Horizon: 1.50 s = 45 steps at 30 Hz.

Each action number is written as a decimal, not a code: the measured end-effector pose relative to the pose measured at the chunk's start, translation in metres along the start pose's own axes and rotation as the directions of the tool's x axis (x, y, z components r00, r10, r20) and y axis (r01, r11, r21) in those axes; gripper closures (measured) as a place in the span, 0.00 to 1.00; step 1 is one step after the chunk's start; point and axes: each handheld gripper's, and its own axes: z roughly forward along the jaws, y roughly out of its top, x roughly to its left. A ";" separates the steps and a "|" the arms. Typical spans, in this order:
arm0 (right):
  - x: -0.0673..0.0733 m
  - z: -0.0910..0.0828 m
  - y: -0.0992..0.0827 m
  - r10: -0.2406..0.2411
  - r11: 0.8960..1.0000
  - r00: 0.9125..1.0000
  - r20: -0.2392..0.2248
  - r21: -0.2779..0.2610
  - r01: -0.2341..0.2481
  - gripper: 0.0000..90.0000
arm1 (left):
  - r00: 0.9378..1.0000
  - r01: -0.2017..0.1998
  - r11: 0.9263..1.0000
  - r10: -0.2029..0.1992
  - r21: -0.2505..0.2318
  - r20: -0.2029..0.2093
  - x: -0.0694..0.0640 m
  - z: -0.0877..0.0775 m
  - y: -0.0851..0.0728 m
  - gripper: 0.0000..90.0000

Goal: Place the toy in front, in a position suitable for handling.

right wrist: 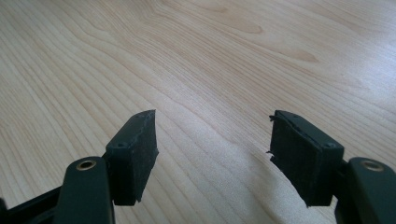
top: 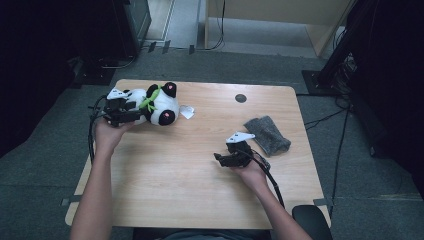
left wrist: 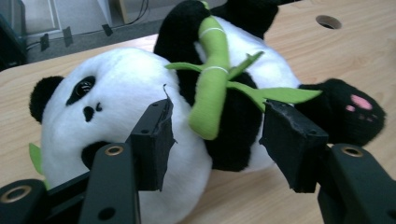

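Standing at the near edge of the table [top: 200, 200], an onlooker meets first the right gripper [top: 223, 159], held low over bare wood right of centre; in its own view the jaws stand spread with only wood grain between them, gripping nothing. Just beyond it, toward the right edge, lies a grey cloth [top: 268, 134], apart from the pads.

Farther off, at the far left corner, the left gripper [top: 134, 111] meets the panda [top: 159, 104]. The toy lies on its back on the wood, its long axis running across the table: head toward the left hand [top: 107, 134], feet with pink soles toward the middle. In the left gripper view the panda [left wrist: 140, 107] sits directly ahead of the left gripper [left wrist: 217, 137], whose jaws stand part-way apart and straddle the belly and the green bamboo [left wrist: 212, 79] sewn to its chest. One pad [left wrist: 154, 140] lies against the white fur; the other stands beside the black flank, and a firm squeeze is not evident. The grip reads as crosswise to the body axis, and the left hand is by far the nearer. A small white tag [top: 187, 111] lies just beyond the feet
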 end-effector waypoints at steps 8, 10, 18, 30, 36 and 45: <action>-0.001 -0.004 -0.002 0.015 1.000 1.000 -0.012 0.021 -0.015 0.36 | 1.000 -0.023 1.000 0.023 -0.014 -0.012 -0.004 0.014 -0.002 0.65; -0.003 -0.005 -0.003 0.019 1.000 1.000 -0.014 0.020 -0.019 0.37 | 1.000 -0.016 1.000 0.016 -0.020 -0.010 -0.003 0.015 -0.002 0.69; -0.004 -0.007 -0.004 0.022 0.999 0.999 -0.028 0.039 -0.021 0.39 | 0.999 0.035 0.999 -0.035 -0.022 -0.002 -0.003 0.014 -0.001 0.88; -0.008 -0.017 0.001 0.004 1.000 1.000 -0.005 -0.018 -0.004 0.40 | 0.993 0.096 0.993 -0.090 -0.074 0.081 -0.021 -0.003 0.012 0.91; -0.010 -0.027 0.005 0.005 0.998 1.000 0.001 -0.069 -0.004 0.42 | 0.987 0.108 0.992 -0.098 -0.070 0.128 -0.038 -0.010 0.018 0.91; -0.018 -0.036 0.014 0.017 0.994 1.000 0.015 -0.111 -0.015 0.42 | 0.979 0.088 0.994 -0.074 -0.069 0.188 -0.084 -0.018 0.026 0.91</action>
